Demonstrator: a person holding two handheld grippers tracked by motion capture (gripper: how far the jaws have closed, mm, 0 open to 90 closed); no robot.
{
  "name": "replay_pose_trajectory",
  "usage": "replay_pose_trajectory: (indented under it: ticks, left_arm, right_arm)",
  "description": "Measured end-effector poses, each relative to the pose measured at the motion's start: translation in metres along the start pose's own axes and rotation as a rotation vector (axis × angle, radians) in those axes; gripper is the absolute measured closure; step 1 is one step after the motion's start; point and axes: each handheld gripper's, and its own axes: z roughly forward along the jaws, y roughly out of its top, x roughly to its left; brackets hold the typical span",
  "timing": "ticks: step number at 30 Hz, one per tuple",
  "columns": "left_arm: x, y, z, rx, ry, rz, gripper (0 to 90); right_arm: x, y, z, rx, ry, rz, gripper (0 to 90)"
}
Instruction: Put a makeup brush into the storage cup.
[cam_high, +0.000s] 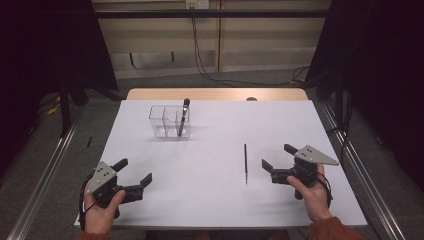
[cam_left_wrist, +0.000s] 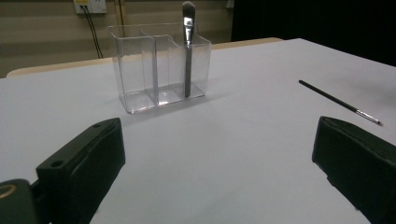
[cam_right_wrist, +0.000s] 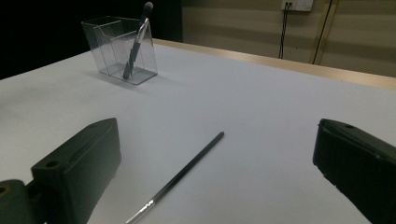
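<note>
While one makeup brush (cam_high: 183, 116) is already standing upright in the right-hand compartment of the clear organizer (cam_high: 169, 121), we are judging the tidying to be about half done. A second, thinner brush (cam_high: 245, 163) is lying flat on the white counter (cam_high: 215, 200), well apart from the organizer and just to the left of our right hand-held gripper (cam_high: 274, 158). Nothing is touching it yet.

We are holding that right hand-held gripper with its jaws spread wide and nothing between them; in the right gripper view the thin brush (cam_right_wrist: 180, 175) is lying on the counter ahead of the jaws, its metal ferrule end nearer to us and its handle pointing away. Our left hand-held gripper (cam_high: 136, 174) is resting near the front left corner of the counter, jaws likewise spread and empty, facing the organizer (cam_left_wrist: 159, 65) across bare surface.

What is left, as we are reading it, is the whole handling of the thin brush: closing on it, lifting it, carrying it to the organizer and standing it in a compartment. We are expecting the pickup to be fiddly, since the brush is slim and lying flush against the counter. The organizer's other two compartments are looking free.
</note>
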Motion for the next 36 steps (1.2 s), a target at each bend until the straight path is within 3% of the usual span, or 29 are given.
replay_pose_trajectory:
  ticks: [10, 20, 23, 28, 32, 36]
  left_arm:
    - [0.0, 0.0, -0.001, -0.003, 0.0, 0.002, 2.5]
    - [0.002, 0.0, -0.001, 0.0, -0.005, -0.003, 2.5]
    - [0.002, 0.0, -0.001, 0.002, -0.004, 0.0, 2.5]
    - [-0.001, 0.0, -0.001, 0.003, -0.013, -0.01, 2.5]
    - [-0.002, 0.001, -0.001, 0.005, -0.014, -0.001, 2.5]
    - [-0.001, 0.0, -0.002, 0.003, -0.011, 0.001, 2.5]
  right_arm:
    - [0.006, 0.016, 0.019, -0.008, 0.036, 0.01, 0.5]
    - [0.005, 0.035, 0.036, 0.022, 0.056, -0.002, 1.2]
    - [0.007, 0.038, 0.042, 0.088, 0.072, -0.007, 2.2]
    - [0.009, 0.044, 0.051, 0.14, 0.074, -0.017, 3.4]
    - [0.011, 0.049, 0.057, 0.237, 0.082, -0.042, 4.3]
    - [0.009, 0.05, 0.06, 0.281, 0.07, -0.05, 4.7]
